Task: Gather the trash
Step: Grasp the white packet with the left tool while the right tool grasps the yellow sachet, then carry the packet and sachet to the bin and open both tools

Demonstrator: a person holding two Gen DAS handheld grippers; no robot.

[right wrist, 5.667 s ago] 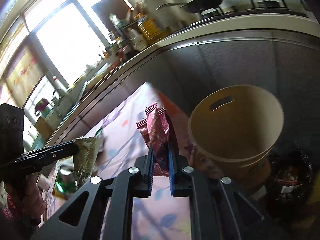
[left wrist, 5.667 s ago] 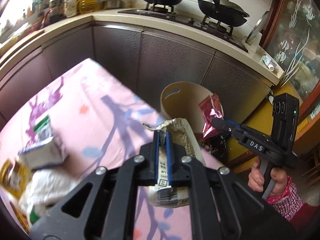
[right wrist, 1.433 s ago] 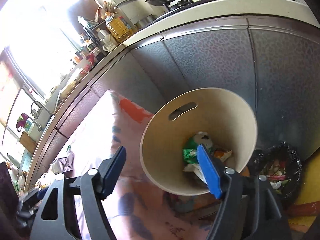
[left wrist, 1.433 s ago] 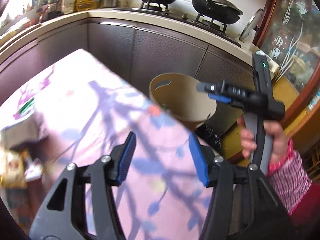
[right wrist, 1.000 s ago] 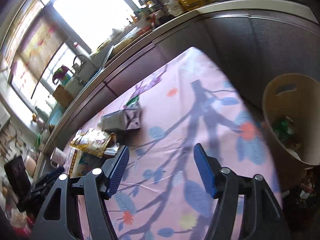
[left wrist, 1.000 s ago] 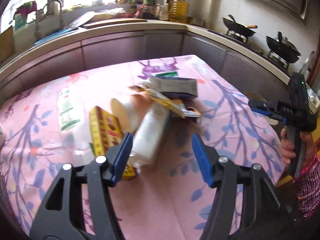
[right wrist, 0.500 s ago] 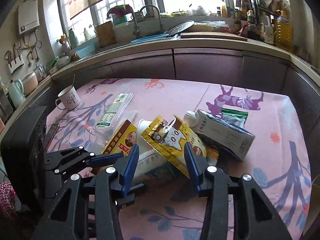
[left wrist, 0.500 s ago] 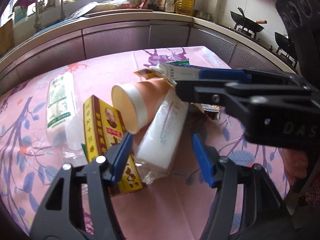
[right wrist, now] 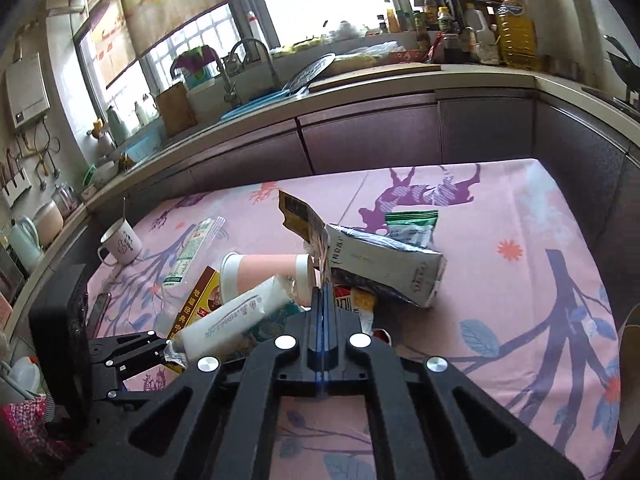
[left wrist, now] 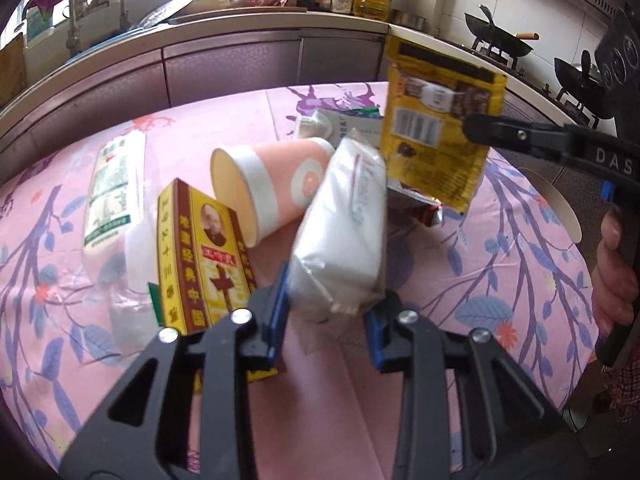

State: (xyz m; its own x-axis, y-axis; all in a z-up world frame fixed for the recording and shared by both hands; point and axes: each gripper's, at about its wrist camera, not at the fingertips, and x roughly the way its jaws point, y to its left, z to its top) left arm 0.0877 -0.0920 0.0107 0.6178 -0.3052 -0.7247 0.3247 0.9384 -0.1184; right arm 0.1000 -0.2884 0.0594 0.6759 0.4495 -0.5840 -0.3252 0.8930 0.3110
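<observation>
While clamped: tissue pack (left wrist: 340, 232), yellow packet (left wrist: 436, 132).

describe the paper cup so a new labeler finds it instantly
Start at the pink floral tablecloth and go to the trash pile at its middle. The paper cup lies on its side there, between the red-and-yellow box and the white plastic-wrapped pack. It is the only round item: salmon-pink with white bands and an open cream mouth.

Since a moment ago, right tongs (right wrist: 322, 304) lifted the yellow packet (left wrist: 438, 128); left tongs (left wrist: 328, 312) clamped the white pack (left wrist: 340, 236).
</observation>
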